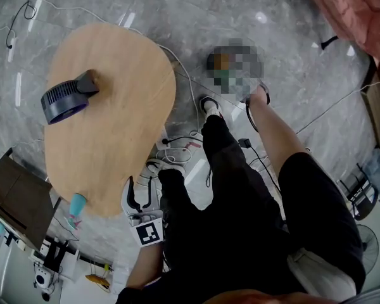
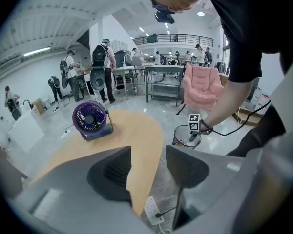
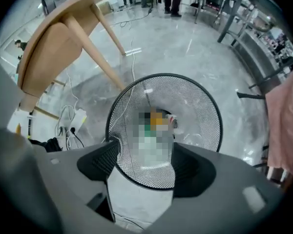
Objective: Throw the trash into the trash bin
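Marble floor (image 3: 185, 48): wire-mesh trash bin (image 3: 127, 130) holding the trash (image 3: 161, 118), my right gripper (image 3: 145, 152) poised above with jaws parted and empty, left gripper (image 2: 148, 165) likewise; risk, catching the rim could tip the light bin.

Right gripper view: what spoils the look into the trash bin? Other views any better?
Right gripper view: a mosaic patch hides the trash bin centre, and fisheye tilts the table. Head view: the same patch sits over the bin, with light glare on the floor. Left gripper view: dark vignette corners, fan sharp.
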The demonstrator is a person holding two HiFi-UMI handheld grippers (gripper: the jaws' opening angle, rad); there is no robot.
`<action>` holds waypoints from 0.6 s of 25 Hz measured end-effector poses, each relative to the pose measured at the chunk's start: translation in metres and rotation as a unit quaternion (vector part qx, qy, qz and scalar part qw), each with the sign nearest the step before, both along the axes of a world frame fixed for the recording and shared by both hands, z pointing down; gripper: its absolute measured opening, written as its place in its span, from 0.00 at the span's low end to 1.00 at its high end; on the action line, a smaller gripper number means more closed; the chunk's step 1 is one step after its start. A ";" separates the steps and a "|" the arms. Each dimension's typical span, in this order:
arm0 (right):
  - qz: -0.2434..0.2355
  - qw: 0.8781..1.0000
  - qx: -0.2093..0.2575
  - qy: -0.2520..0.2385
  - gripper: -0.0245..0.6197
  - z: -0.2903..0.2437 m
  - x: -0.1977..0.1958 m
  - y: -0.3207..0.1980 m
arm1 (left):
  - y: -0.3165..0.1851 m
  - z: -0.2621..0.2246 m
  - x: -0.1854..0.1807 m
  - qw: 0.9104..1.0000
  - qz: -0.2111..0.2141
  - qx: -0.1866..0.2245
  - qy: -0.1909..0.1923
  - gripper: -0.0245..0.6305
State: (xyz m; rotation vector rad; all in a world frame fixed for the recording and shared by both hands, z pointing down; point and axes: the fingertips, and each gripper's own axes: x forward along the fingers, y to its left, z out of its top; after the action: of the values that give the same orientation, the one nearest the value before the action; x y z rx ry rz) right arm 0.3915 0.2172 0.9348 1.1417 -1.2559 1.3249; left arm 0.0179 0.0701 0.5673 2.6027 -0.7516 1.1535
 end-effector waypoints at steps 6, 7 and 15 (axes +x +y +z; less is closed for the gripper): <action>0.096 0.994 0.042 0.019 0.60 -0.045 -0.008 0.031 | 0.004 -0.007 -0.016 1.000 0.023 0.011 0.011 0.40; 0.114 0.991 0.061 0.019 0.59 -0.056 -0.013 0.033 | 0.004 -0.010 -0.020 0.999 0.027 0.015 0.014 0.40; 0.191 0.948 0.255 -0.007 0.56 -0.224 -0.084 0.005 | -0.022 -0.073 -0.056 0.991 0.067 0.092 0.065 0.40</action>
State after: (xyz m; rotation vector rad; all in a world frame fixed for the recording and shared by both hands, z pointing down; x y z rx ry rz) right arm 0.3075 0.2224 0.7108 1.8158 -1.4883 1.3161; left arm -0.0383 0.0485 0.4938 2.8890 -0.6945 0.9763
